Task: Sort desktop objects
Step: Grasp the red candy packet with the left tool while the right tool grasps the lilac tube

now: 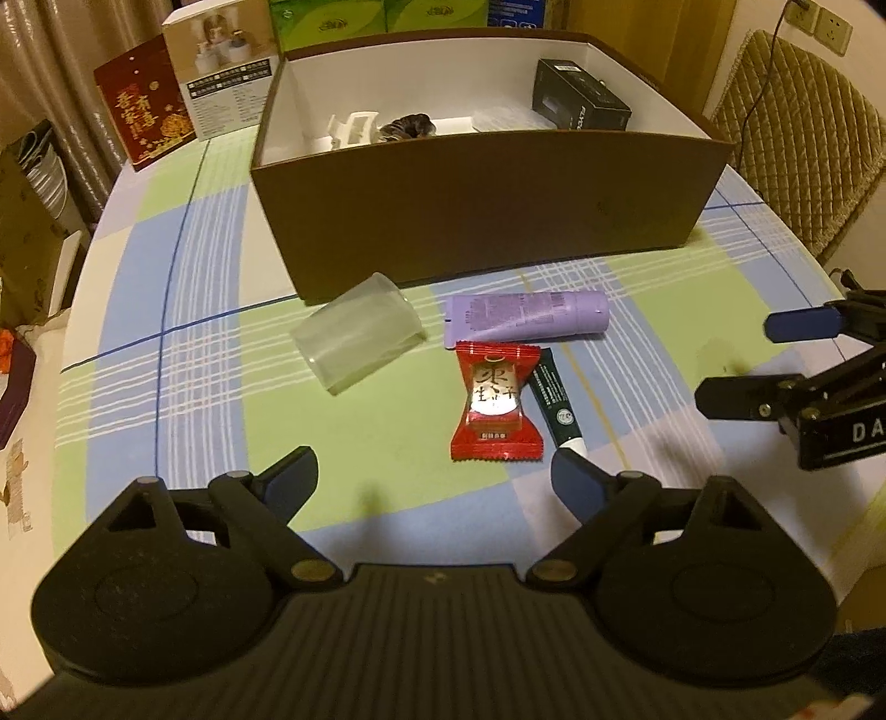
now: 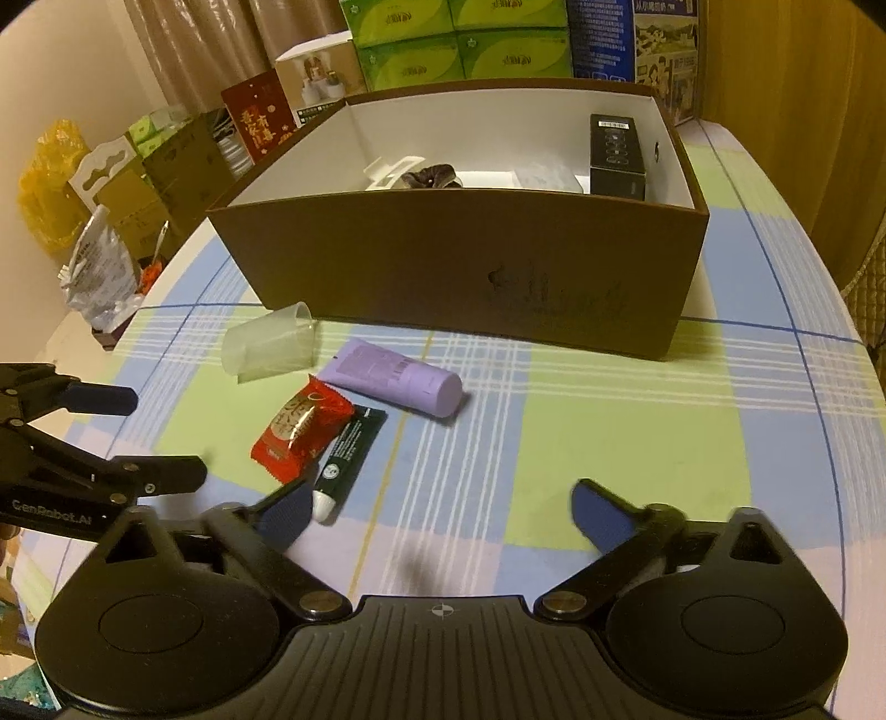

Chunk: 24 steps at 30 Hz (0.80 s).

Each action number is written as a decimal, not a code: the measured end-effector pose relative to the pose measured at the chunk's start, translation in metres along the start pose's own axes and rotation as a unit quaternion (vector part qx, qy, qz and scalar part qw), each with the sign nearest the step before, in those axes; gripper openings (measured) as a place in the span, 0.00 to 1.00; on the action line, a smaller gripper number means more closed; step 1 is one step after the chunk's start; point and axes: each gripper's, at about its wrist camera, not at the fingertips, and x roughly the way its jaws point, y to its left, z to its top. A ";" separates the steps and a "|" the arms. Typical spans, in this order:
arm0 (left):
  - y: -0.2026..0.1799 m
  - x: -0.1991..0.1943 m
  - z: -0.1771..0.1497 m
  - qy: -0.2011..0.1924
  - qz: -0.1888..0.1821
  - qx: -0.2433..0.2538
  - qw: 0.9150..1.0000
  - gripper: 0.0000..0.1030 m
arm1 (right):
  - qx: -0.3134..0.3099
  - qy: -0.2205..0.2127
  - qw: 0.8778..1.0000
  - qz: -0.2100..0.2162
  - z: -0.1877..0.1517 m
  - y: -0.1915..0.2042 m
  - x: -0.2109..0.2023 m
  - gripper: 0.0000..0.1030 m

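On the checked tablecloth lie a clear plastic cup on its side, a purple tube, a red candy packet and a dark green tube partly under the packet. They also show in the right wrist view: cup, purple tube, packet, green tube. My left gripper is open and empty, just short of the packet. My right gripper is open and empty; its left fingertip is beside the green tube's white cap. A brown box stands behind them.
The box holds a black carton, a white clip and a dark hair tie. Green tissue packs and cartons stand behind it. A quilted chair is at the right.
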 end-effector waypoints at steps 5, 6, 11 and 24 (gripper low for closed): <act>0.000 0.013 0.003 0.004 -0.010 0.002 1.000 0.81 | 0.000 -0.001 1.000 -0.002 0.002 -0.003 0.008 0.71; -0.001 0.015 0.004 0.005 -0.011 0.005 1.000 0.80 | -0.001 -0.001 1.000 -0.002 0.002 -0.004 0.010 0.69; -0.004 0.030 0.011 0.010 -0.018 0.015 1.000 0.75 | 0.005 0.006 1.000 -0.004 0.005 -0.010 0.019 0.64; -0.021 0.070 0.028 0.028 -0.036 0.052 0.998 0.53 | 0.022 0.013 1.000 -0.011 0.013 -0.029 0.031 0.64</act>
